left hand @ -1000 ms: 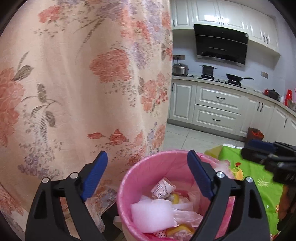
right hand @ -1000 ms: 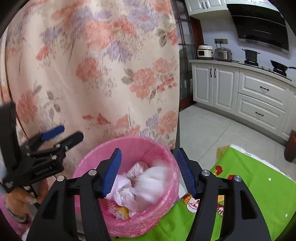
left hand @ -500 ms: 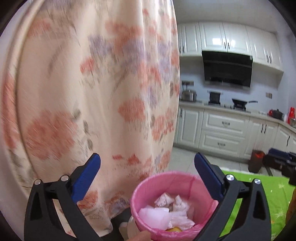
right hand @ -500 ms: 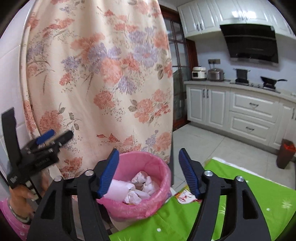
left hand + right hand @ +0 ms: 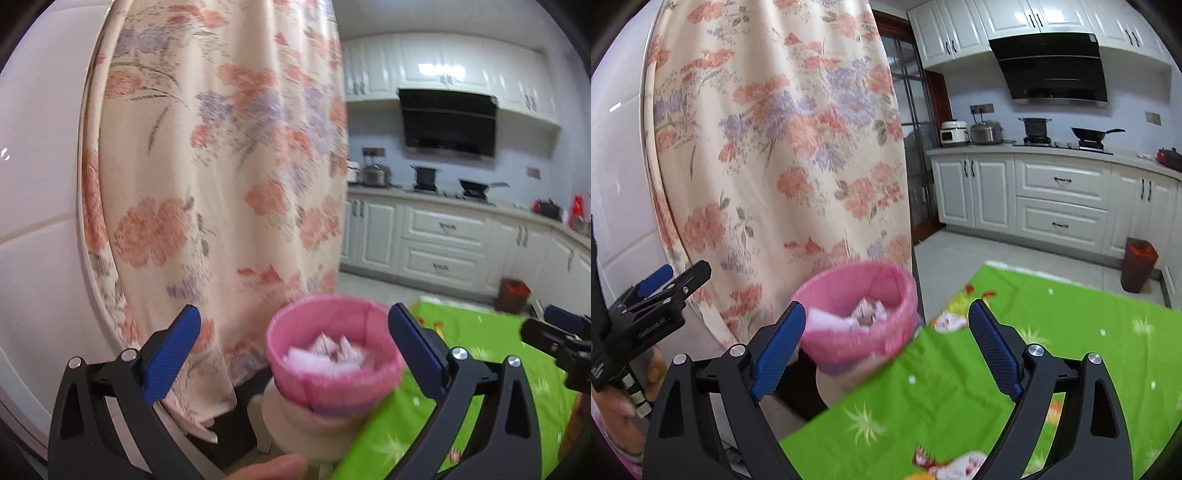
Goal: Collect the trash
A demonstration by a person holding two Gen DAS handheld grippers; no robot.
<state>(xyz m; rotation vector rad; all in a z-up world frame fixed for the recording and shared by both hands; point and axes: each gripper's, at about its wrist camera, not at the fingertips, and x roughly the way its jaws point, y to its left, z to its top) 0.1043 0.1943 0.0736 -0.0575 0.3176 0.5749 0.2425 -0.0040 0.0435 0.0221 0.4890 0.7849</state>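
A waste bin with a pink liner point(image 5: 332, 384) stands on the floor beside the table corner, holding crumpled white paper and plastic trash point(image 5: 325, 354). My left gripper point(image 5: 291, 321) is open, held back from and above the bin, with nothing between its blue pads. In the right wrist view the same bin point(image 5: 849, 343) and its trash point(image 5: 864, 314) lie ahead and below. My right gripper point(image 5: 886, 314) has its jaws opening, with nothing between them. The left gripper point(image 5: 657, 295) shows at the left edge there, held by a hand.
A floral curtain point(image 5: 221, 184) hangs just behind the bin, against a white wall. A table under a green printed cloth point(image 5: 1034, 369) fills the lower right. White kitchen cabinets point(image 5: 1060, 199) and a small red-brown floor bin point(image 5: 1139, 262) stand farther back.
Both grippers have drawn back and risen from over the pink bin, which now looks smaller and farther off. The right gripper's jaws have spread wider.
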